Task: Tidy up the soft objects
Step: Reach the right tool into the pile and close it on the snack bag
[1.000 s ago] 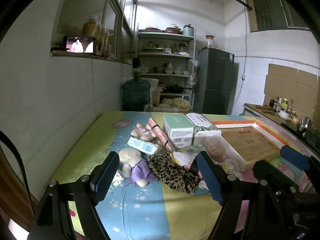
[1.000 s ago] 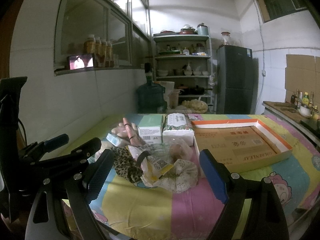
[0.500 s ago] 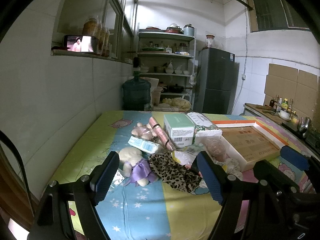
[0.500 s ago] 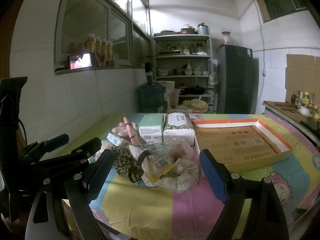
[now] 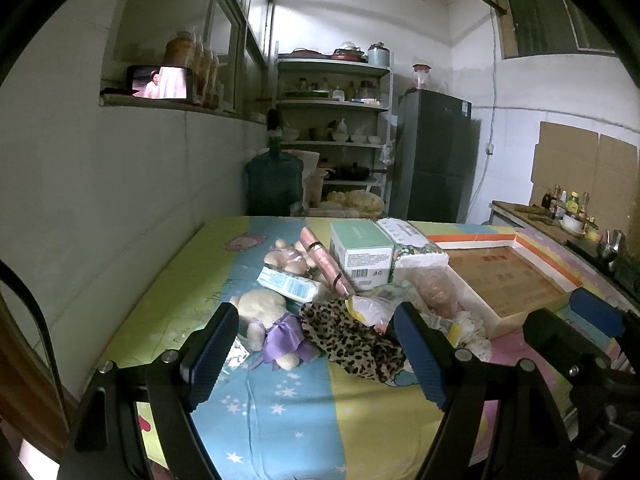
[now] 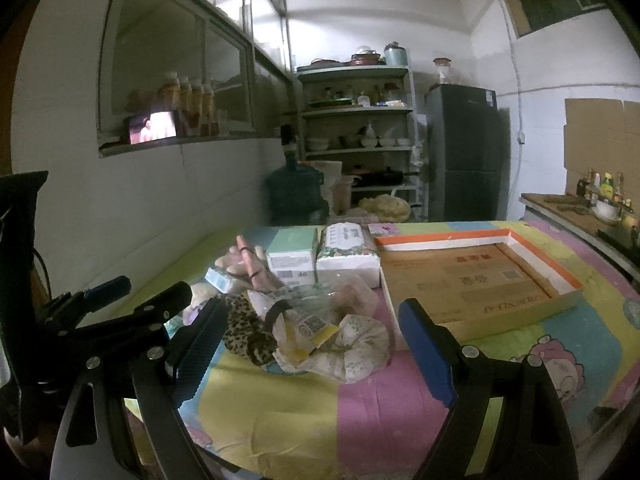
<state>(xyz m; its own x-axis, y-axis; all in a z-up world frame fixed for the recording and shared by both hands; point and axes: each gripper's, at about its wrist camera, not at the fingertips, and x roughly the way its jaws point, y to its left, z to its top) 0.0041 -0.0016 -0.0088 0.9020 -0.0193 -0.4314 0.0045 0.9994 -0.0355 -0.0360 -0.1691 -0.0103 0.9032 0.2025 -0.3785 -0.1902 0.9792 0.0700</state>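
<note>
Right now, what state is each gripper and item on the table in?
left gripper: open, empty.
right gripper: open, empty.
plush bear: lying on the cloth, untouched.
leopard-print fabric: crumpled in the pile.
cardboard tray: upright, only cardboard inside.
green box: closed.

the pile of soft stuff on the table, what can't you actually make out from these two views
- Cream plush toy: right wrist view, almost wholly hidden behind the left gripper.
- Clear bag: both views, its pinkish contents are blurred by the plastic.
- Leopard-print cloth: left wrist view, its right end is covered by a gripper finger.
- Green box: label print too small to read.
</note>
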